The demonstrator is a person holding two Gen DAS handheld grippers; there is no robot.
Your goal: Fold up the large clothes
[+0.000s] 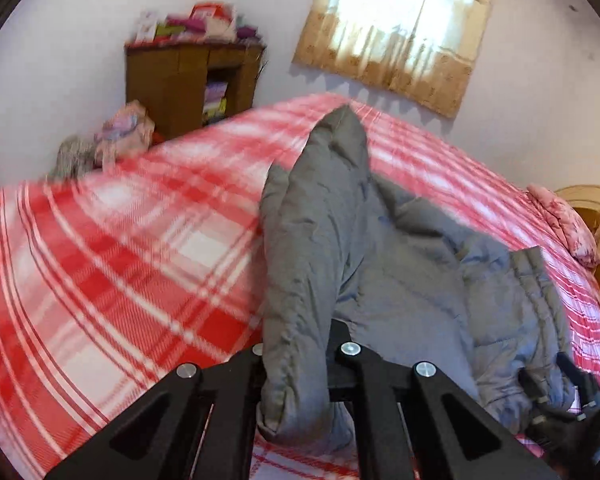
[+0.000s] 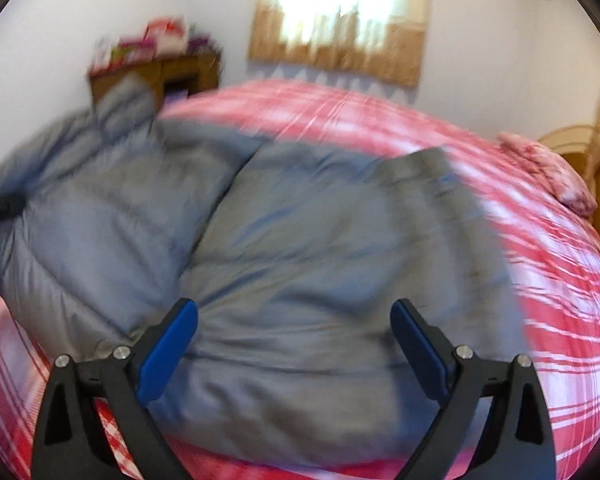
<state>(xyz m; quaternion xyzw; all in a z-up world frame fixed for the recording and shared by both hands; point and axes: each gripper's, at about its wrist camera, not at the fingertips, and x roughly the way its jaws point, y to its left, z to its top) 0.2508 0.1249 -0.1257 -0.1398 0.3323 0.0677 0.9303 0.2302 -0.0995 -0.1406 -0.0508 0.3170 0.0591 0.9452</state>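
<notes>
My left gripper [image 1: 296,364] has its jaws clamped on a fold of the grey padded jacket [image 1: 380,264], holding that edge up off the red plaid bed cover [image 1: 112,240]. The rest of the jacket lies bunched on the bed. My right gripper [image 2: 294,344] hangs over the jacket with its blue-padded jaws wide apart, gripping nothing.

The left black plastic claw [image 1: 300,364] had angular, slotted arms fastened with round silver screws. The right black claw [image 2: 294,344] carried flat blue pads [image 2: 168,354] on its fingers, with silver screws at the joints.
</notes>
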